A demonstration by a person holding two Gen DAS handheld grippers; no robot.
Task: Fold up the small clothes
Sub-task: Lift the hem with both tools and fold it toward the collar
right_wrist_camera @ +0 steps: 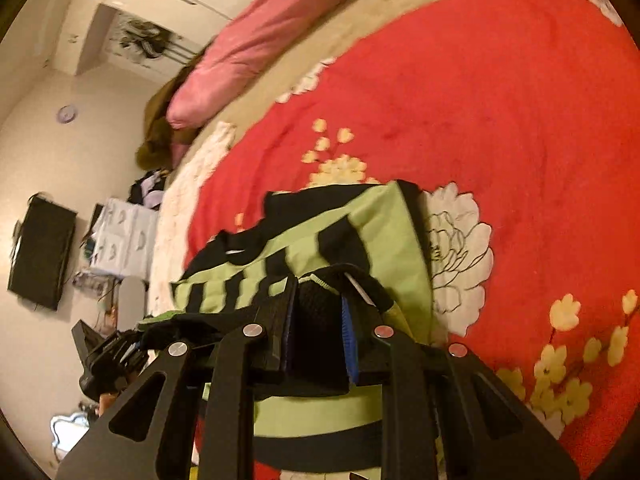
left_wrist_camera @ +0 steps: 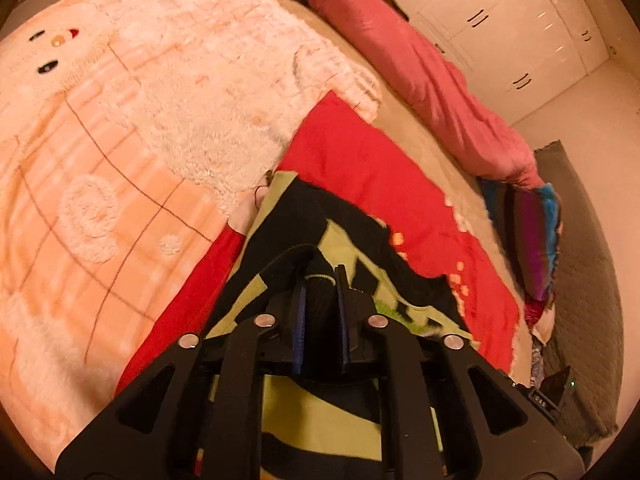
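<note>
Left wrist view: left gripper (left_wrist_camera: 322,280) is clamped on a black ribbed edge of the green-and-black striped garment (left_wrist_camera: 288,216), fabric pinched between the blue pads (left_wrist_camera: 301,320). The garment is draped from the jaws toward 12 o'clock and down under the gripper body toward 6 o'clock. It is lying over the red floral blanket (left_wrist_camera: 360,168). A cream and peach fleece blanket (left_wrist_camera: 120,120) is seen from 9 to 12 o'clock. A pink duvet roll (left_wrist_camera: 420,72) is seen at 1 o'clock, a striped multicolour cushion (left_wrist_camera: 536,236) at 3 o'clock, white wardrobe doors (left_wrist_camera: 500,20) past it.

Right wrist view: right gripper (right_wrist_camera: 318,300) is likewise closed on a black ribbed edge of the same garment (right_wrist_camera: 360,220), cloth bunched between the pads (right_wrist_camera: 348,324). The garment is spread from the jaws toward 11–12 o'clock, folded over itself, on the red blanket (right_wrist_camera: 480,100). The other gripper (right_wrist_camera: 108,356) is visible at 8 o'clock, its jaw state not readable from here. The pink duvet roll (right_wrist_camera: 248,40) is at 11 o'clock, a dark wall-mounted screen (right_wrist_camera: 42,250) at 9 o'clock.
</note>
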